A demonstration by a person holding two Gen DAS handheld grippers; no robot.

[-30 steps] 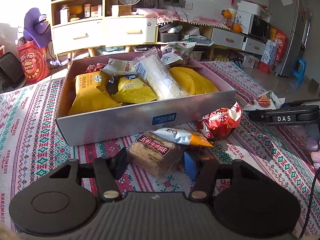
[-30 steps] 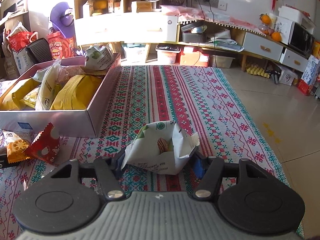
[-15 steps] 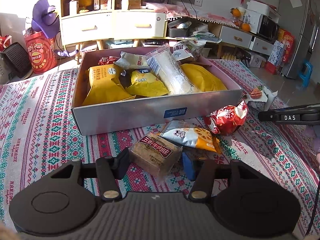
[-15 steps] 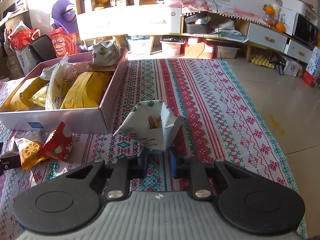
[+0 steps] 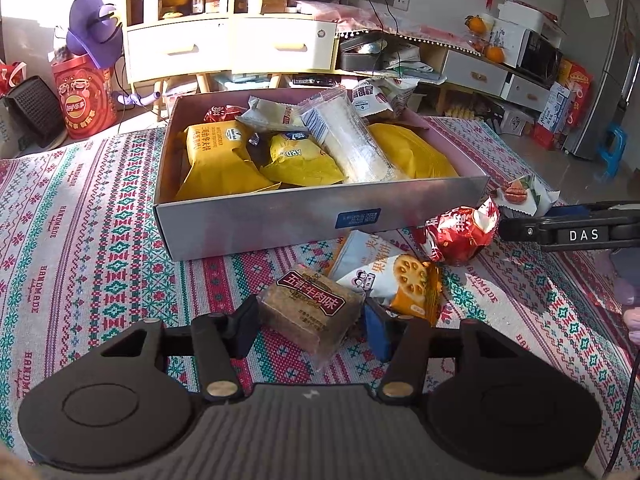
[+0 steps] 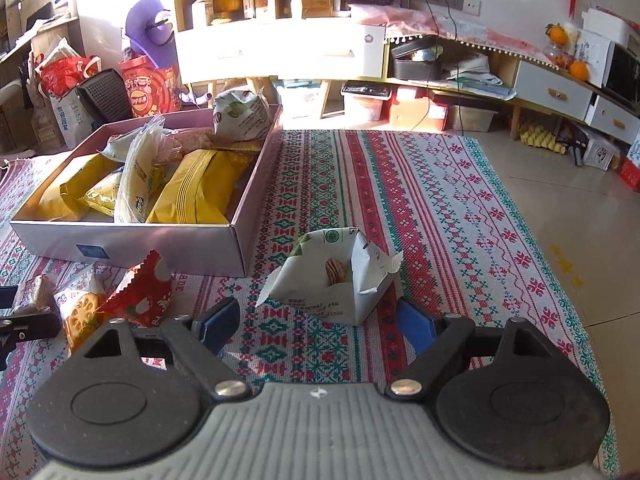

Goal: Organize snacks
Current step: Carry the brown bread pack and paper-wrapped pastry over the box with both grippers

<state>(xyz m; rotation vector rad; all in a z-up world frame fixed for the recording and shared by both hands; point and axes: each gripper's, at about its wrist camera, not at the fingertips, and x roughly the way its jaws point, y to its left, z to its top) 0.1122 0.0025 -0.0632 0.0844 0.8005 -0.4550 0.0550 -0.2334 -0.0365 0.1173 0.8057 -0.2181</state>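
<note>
We cannot read most of the print on the packets, and the hands that carry us stay out of sight behind the black gripper bodies that fill the bottom of both views; only a blurred patch of a person shows at the right edge of the left wrist view. Our left gripper [image 5: 313, 325] points down at a slant toward the patterned cloth [image 5: 80, 240] and is closed on a brown snack block [image 5: 310, 309] in clear wrap with a dark red label, its pads pressing both sides, though the block's near end is hidden between them. Just beyond it lie an orange-and-white cracker packet [image 5: 394, 276] and a crumpled red packet [image 5: 460, 236], both close to the front wall of the cardboard box [image 5: 256, 224], where yellow bags and a long clear packet are piled. Our right gripper [image 6: 316, 322] also slants downward, and its jaws are opening wide with nothing between them: the white-and-green nut packet [image 6: 332, 276] stands on the cloth just ahead of the blue pads, apart from them and to the right of the box [image 6: 168, 246]. In the left view this gripper is cut off, showing only as a black bar at the right edge.
</note>
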